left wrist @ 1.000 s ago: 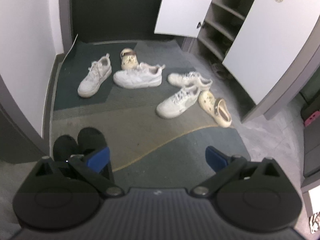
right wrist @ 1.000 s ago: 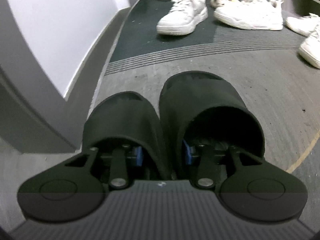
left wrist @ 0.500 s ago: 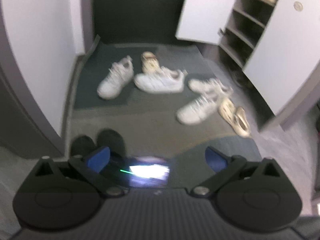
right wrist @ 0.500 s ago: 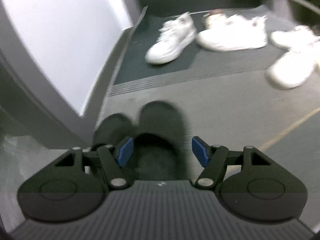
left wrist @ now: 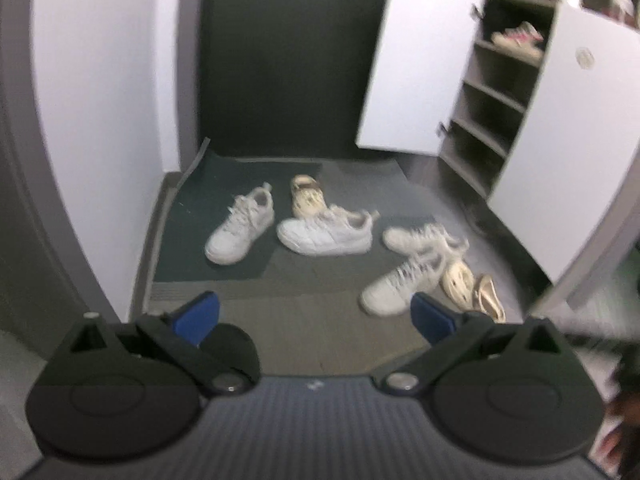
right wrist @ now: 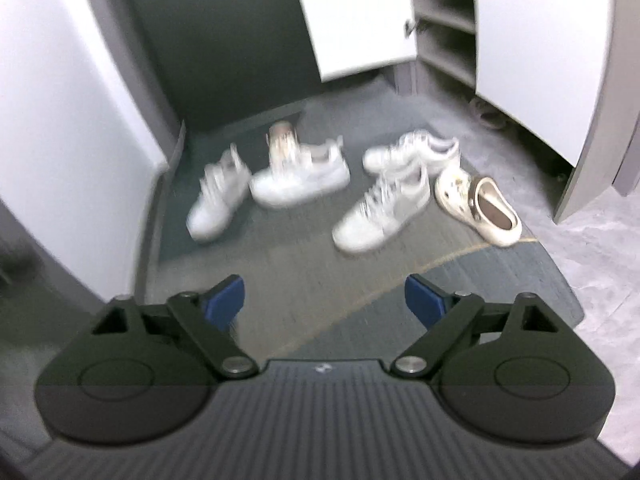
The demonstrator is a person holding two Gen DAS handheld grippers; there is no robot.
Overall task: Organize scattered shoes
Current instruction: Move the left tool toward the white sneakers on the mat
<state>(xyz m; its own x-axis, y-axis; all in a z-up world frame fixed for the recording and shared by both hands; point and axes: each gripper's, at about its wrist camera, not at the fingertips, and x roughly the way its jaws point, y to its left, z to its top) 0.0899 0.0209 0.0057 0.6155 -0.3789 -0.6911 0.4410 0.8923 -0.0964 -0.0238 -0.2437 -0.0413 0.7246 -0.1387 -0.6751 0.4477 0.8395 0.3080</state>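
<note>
Low in each frame, the left tool and right tool gape wide, holding nothing. A black slipper sits by the left tool's left finger. Mid-frame on the mat lie white sneakers, blurred, and cream clogs. Upper right stands the open shoe cabinet.

My right gripper hangs spread wide, holding nothing, above the mat. Ahead lie white sneakers and a cream clog, blurred.
</note>
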